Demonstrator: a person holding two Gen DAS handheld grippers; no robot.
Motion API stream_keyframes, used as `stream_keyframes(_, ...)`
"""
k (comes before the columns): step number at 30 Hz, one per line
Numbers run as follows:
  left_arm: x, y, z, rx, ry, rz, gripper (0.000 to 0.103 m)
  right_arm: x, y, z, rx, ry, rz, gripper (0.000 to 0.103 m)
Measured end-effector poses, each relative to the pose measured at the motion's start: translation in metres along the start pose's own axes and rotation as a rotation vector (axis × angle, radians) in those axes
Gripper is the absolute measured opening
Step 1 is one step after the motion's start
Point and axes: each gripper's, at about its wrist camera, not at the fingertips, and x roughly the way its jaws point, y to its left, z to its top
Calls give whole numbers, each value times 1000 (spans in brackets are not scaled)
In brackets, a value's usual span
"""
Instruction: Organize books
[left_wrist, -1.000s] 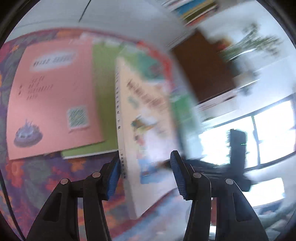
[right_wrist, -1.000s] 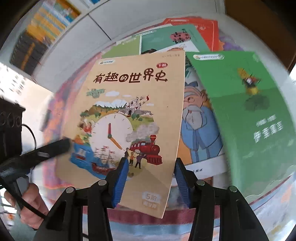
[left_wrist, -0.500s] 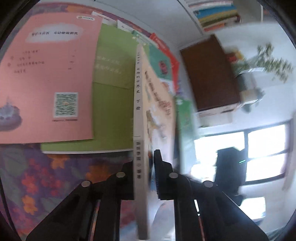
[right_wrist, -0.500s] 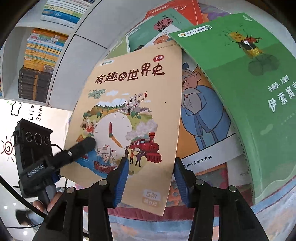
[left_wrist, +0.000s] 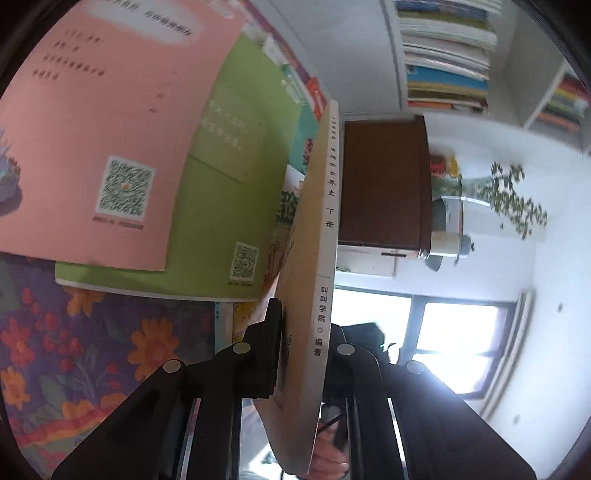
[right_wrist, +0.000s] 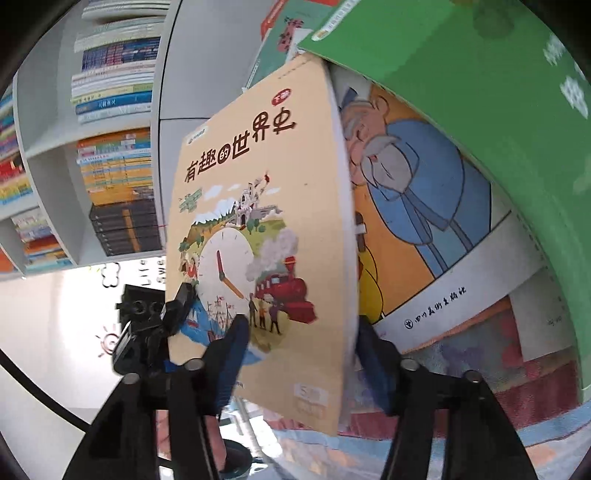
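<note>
Spreading across the scene, a floral tablecloth (left_wrist: 92, 350) in purple and orange carries a loose spread of flat books. Behind it a white bookshelf (right_wrist: 110, 155) holds stacked rows of books, and a brown cabinet (left_wrist: 384, 184) stands beside a leafy plant (left_wrist: 513, 195) near a bright window (left_wrist: 443, 332).

On the cloth, in the left wrist view, a pink book (left_wrist: 103, 129) lies back cover up and overlaps a lime-green book (left_wrist: 221, 221) under it. In the right wrist view a darker green book (right_wrist: 498, 129) partly covers a book showing a bearded old man (right_wrist: 417, 206) in a blue robe; red and teal covers peek out at the far end.

The tan world history book (right_wrist: 258, 221), with a clock face and a red steam train on its cover, stands lifted on edge above the spread, tilted, its white spine (left_wrist: 328, 240) facing the left camera.

The left gripper (left_wrist: 303, 354) is clamped tight on the lower spine end of this book, one finger (left_wrist: 271, 343) flat on the cover, the other hidden behind the book. It shows from the right camera as a black tool (right_wrist: 162, 317) at the book's left edge.

The right gripper (right_wrist: 299, 343) straddles the book's bottom edge with its jaws opening; the blue pads (right_wrist: 236, 343) stand off the cover and the page edge, not pressing.
</note>
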Motion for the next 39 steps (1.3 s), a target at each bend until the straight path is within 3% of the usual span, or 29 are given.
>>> stream_keyframes(4,9,1,0,-51,25,-26,10,4,-12,-10,59,43,48,60)
stream_keyframes(6,14,-2,-2,-81,51,-62,10,1,-11,-10,66,22,79,68)
stream_keyframes(8,14,-3,-2,-85,61,-54,10,-1,-11,-5,74,-2,110,68)
stream_keyframes(10,13,-8,-3,-51,57,7,10,-2,-5,2,69,-28,133,50)
stream_keyframes(12,13,-15,-5,17,46,135,11,-6,6,4,15,-49,74,37)
stream_keyframes(14,14,-23,-11,93,41,224,15,-9,27,0,-88,-67,-36,31)
stream_keyframes(18,6,-46,-31,264,-16,369,21,-9,77,-20,-337,-102,-284,31)
stream_keyframes(20,-5,-58,-42,341,-55,404,25,-8,104,-33,-474,-121,-371,31)
stream_keyframes(23,-36,-67,-56,399,-120,412,26,0,146,-54,-659,-134,-455,31)
stream_keyframes(27,-101,-66,-73,434,-258,469,26,25,179,-84,-805,-87,-447,31)
stream_keyframes(32,-192,-39,-83,349,-423,493,26,81,223,-122,-958,1,-367,31)
stream_keyframes(35,-238,-8,-85,285,-500,548,27,134,239,-140,-1004,79,-322,31)
stream_keyframes(39,-272,38,-78,221,-530,579,27,198,238,-160,-1030,156,-306,31)
